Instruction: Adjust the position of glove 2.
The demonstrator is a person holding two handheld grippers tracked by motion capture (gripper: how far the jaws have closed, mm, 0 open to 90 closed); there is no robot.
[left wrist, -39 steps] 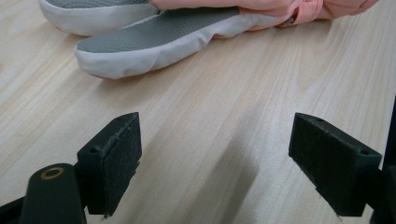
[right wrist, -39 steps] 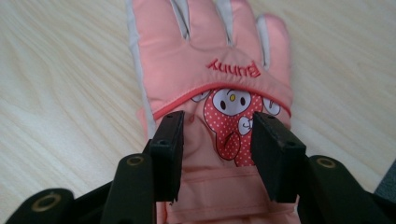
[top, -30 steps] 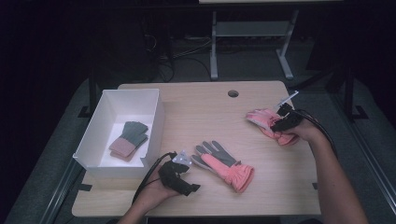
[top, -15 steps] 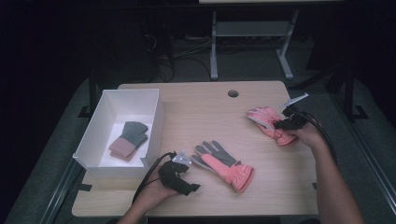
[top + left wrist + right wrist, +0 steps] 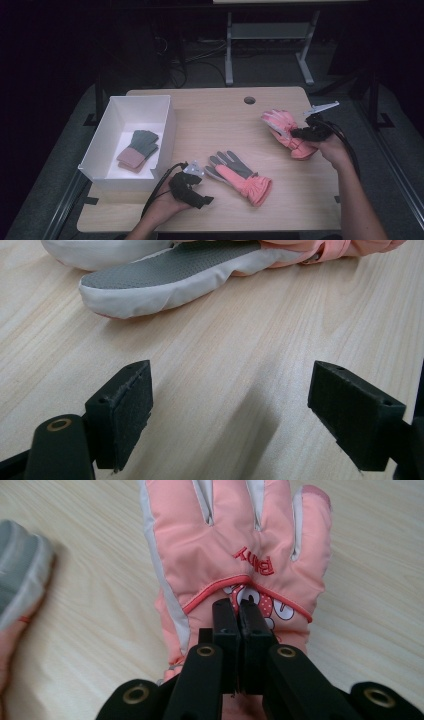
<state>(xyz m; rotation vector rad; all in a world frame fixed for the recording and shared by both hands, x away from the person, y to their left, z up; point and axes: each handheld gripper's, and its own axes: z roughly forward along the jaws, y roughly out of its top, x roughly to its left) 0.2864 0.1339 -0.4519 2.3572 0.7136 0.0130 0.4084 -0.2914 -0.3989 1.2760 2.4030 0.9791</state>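
Wooden counter (image 5: 215, 110) across the middle of the high view, with a white box (image 5: 107, 135) at its left edge and folded gloves (image 5: 139, 149) in grey and dull pink lying inside. At centre right, the pink glove (image 5: 285, 131), back up and fingers towards the upper left. Below centre, the second glove (image 5: 237, 177), grey palm up.

Right tool (image 5: 300, 134), jaws having just been closing: now pinched nearly together on a fold of fabric at the back of the pink glove (image 5: 235, 545), just above the cuff. Judged as grip made, ready to lift and carry towards the box.

Left tool (image 5: 200, 187), in the same lower-left spot as a second ago: jaws wide (image 5: 250, 425), nothing between them, second glove (image 5: 170, 270) just ahead.

Hard to tell whether the pink glove has left the counter. Its cuff hidden behind tool and hand; second glove cut off at the top of the left gripper view.
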